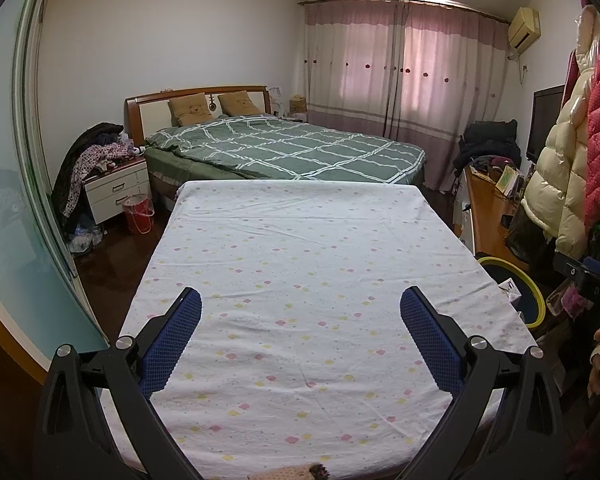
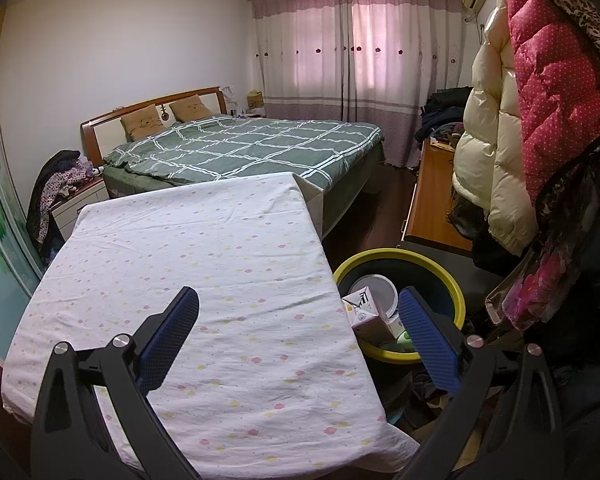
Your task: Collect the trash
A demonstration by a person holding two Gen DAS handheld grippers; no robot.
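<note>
Right wrist: one bin (image 2: pixel 456 300); two cartons (image 2: pixel 364 308) inside.

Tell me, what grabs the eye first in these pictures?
A table draped in a flowery white cloth fills the middle, with each gripper's blue fingers spread open over it and holding nothing. Beside its right edge stands a yellow-rimmed bin with a carton and other trash inside. Behind is a bed with a green checked cover.
</note>
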